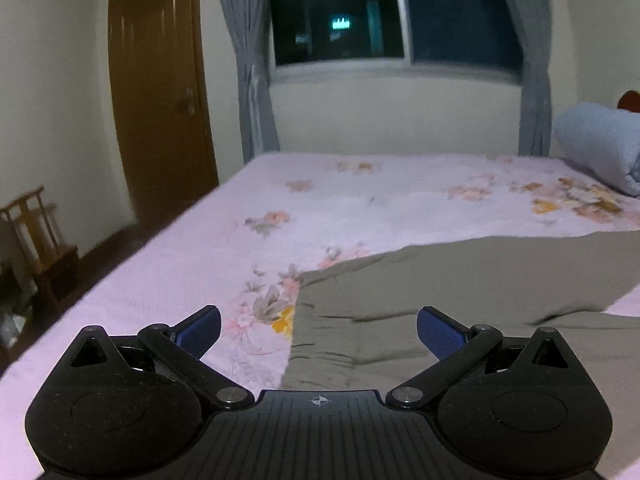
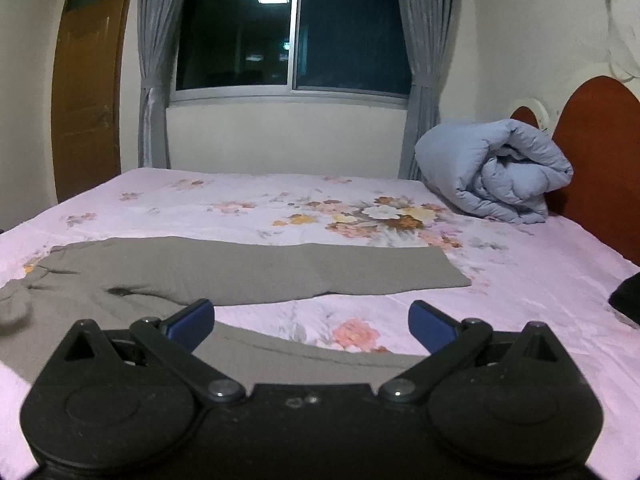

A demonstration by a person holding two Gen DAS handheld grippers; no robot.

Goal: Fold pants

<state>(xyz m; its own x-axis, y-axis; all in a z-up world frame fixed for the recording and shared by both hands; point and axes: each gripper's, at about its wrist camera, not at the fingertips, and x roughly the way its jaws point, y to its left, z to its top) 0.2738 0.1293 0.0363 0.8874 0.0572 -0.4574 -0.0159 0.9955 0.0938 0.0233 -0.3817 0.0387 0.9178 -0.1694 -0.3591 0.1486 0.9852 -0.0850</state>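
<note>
The grey pants (image 2: 256,272) lie unfolded, legs apart. Left gripper (image 1: 319,330) and right gripper (image 2: 311,322) gape wide just above them, empty; all folding remains.

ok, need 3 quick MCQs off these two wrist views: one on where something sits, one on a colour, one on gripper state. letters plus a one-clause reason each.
1. Where is the rolled blue-grey duvet?
A. on the floor by the door
B. on the bed, next to the headboard
C. lying across the pants

2. What colour are the pants?
A. olive-grey
B. red
C. white

3. How do the left gripper and right gripper stand?
A. both shut on the pants
B. left shut, right open
C. both open, holding nothing

Answers:
1 B: the right wrist view shows it on the floral sheet beside the red-brown headboard.
2 A: the cloth spread on the sheet reads dull olive-grey in both views.
3 C: in each view the blue fingertips are wide apart, with no cloth pinched between them.
</note>
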